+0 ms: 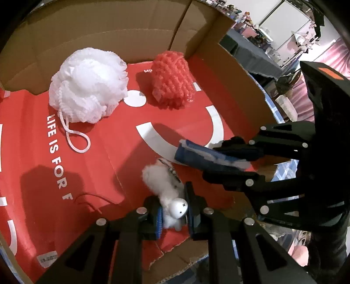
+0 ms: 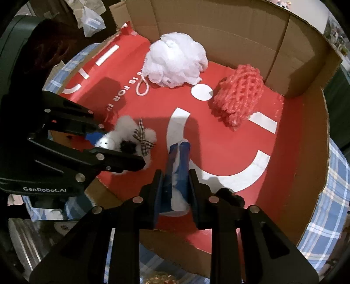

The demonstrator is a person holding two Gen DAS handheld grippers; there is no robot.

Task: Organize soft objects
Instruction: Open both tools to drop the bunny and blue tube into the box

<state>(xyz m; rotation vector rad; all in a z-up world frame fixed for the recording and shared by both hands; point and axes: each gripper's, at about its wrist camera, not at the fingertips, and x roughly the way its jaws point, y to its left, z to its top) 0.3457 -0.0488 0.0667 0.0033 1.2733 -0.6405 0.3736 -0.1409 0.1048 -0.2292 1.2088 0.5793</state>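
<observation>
My left gripper [image 1: 172, 209] is shut on a white fluffy plush toy [image 1: 163, 181] with a checked bow, held just above the red floor of the cardboard box [image 1: 91, 153]. It also shows in the right wrist view [image 2: 129, 135]. My right gripper [image 2: 175, 185] is shut on a blue and white soft cloth item [image 2: 178, 161], seen from the left wrist view too [image 1: 203, 155]. A white mesh bath pouf [image 1: 87, 85] [image 2: 177, 61] and a red mesh pouf [image 1: 174, 79] [image 2: 238, 96] lie at the box's far side.
The box has tall brown cardboard walls [image 2: 218, 28] at the back and a low front edge [image 2: 175, 257]. It stands on a blue checked cloth [image 2: 328, 218]. A plastic bag [image 2: 90, 19] lies outside at the far left.
</observation>
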